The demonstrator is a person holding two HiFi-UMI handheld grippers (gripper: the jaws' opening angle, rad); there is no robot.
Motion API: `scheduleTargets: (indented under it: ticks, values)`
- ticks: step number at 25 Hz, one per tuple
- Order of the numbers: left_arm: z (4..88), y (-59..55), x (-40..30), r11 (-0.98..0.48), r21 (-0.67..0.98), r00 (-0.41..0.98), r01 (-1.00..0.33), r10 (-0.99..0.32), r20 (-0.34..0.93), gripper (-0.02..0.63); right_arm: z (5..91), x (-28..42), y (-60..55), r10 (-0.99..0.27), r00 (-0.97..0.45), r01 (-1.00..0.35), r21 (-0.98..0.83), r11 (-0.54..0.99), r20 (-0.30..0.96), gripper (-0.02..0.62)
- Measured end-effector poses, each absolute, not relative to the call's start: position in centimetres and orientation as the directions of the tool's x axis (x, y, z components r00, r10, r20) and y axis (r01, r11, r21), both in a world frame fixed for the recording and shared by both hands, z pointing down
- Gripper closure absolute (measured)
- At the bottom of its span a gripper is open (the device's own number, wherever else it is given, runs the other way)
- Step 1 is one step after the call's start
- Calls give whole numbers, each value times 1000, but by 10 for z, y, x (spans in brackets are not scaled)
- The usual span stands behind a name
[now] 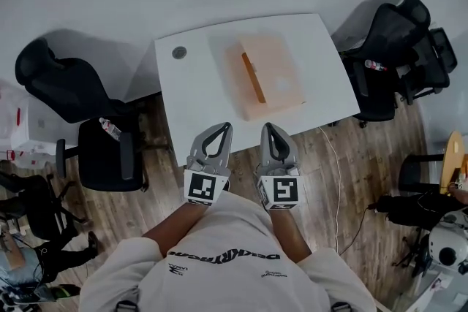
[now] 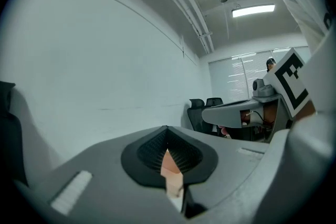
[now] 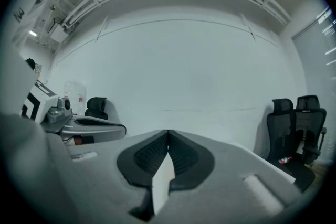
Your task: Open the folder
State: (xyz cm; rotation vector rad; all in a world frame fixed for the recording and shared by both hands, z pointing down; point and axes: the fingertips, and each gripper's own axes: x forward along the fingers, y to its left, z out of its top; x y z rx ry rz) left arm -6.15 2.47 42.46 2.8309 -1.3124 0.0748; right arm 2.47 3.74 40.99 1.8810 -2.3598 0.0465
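Note:
A pale orange folder lies closed on the white table, with a darker orange strip along its middle. Both grippers hover side by side over the wooden floor, just short of the table's near edge, and point at the folder. My left gripper is shut with nothing in it; in the left gripper view its jaws meet at the tips, and a peach sliver shows below them. My right gripper is also shut and empty, its pads closed together in the right gripper view. Neither touches the folder.
A small grey round disc sits at the table's far left corner. A black office chair with a bottle on its seat stands to the left. More black chairs crowd the right side. A white wall lies behind the table.

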Motion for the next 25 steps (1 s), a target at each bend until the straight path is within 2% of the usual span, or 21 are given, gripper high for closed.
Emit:
scheduleTargets:
  ticks: [12,25]
  values:
    - [444,-28,-57,-654,63,657,-754,-749,85,606,425,34,-23,-963,-175,-976,94,197,206,600]
    - [469,-68,-26,-608,107,618,-786,-772,151,607,456,54,-69,-917,-258,-947,108,303,303,600]
